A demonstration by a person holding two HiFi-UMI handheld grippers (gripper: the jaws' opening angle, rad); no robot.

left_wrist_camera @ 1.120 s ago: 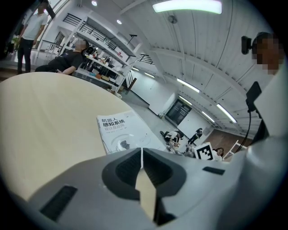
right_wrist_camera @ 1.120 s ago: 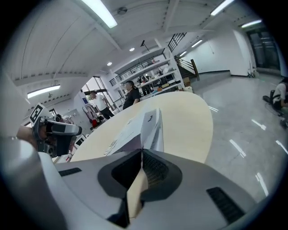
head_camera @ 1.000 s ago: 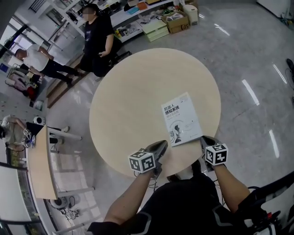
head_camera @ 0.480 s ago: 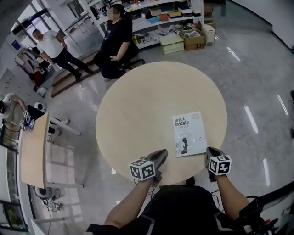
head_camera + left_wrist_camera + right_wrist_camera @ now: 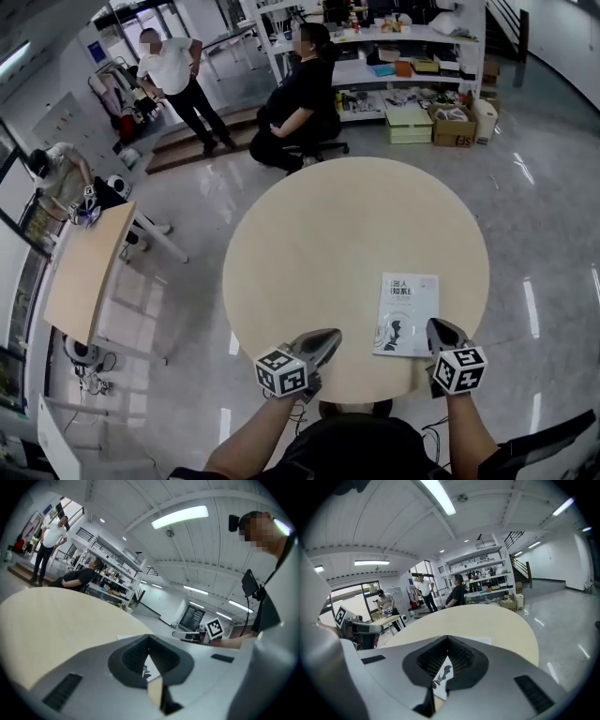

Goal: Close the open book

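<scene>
- Open workshop room with a glossy grey floor; a round table (image 5: 309,234) with a pale top sits in the middle.
- Nearest the wearer: left tongs (image 5: 323,339) at the table's near edge, tips pressed together, nothing pinched. They are apart from the book, over bare tabletop.
- Right tongs (image 5: 439,330) are also pressed together and empty. They hang at the book's near right edge, and from their own camera they look to be above the cover, not on it. I can't tell for sure whether they touch it.
- Book (image 5: 406,314) lies flat on the near right part of the table, shut, white front cover facing up.
- Step in hand: closing looks done, both tools seem to be in the backing-off phase.
- Next move, as a guess: just pull clear without catching the cover. If it springs up, a press with shut tips would settle it.
- Far half of the table is bare.
- Beyond it: a seated person (image 5: 298,108) and a standing person (image 5: 178,75), with shelves (image 5: 412,47) of boxes behind them.
- Off to the left there is a small side table (image 5: 89,272).
</scene>
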